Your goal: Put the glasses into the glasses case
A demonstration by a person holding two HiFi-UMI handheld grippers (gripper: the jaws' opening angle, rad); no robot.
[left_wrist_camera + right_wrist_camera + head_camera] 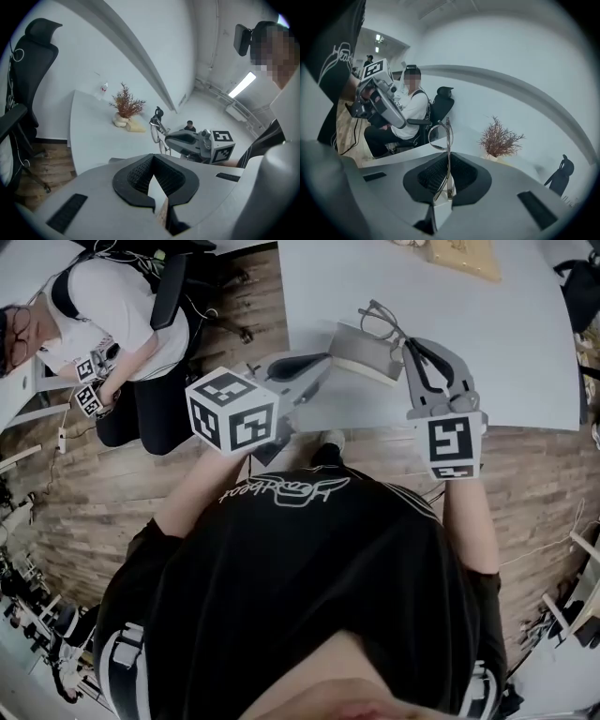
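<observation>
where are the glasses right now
In the head view, the thin metal-framed glasses are right of centre, pinched in the right hand-held gripper, right by the grey glasses case on the white table.

A pale grey worktop (525,352) stood on a floor of worn wooden planks (103,512). The walls (154,42) were plain white, and a long strip light (243,84) glowed on the white ceiling. A black high-backed office chair (21,79) stood by the worktop's edge. A dried reddish-brown sprig (125,104) sat in a pale pot on the worktop.
</observation>
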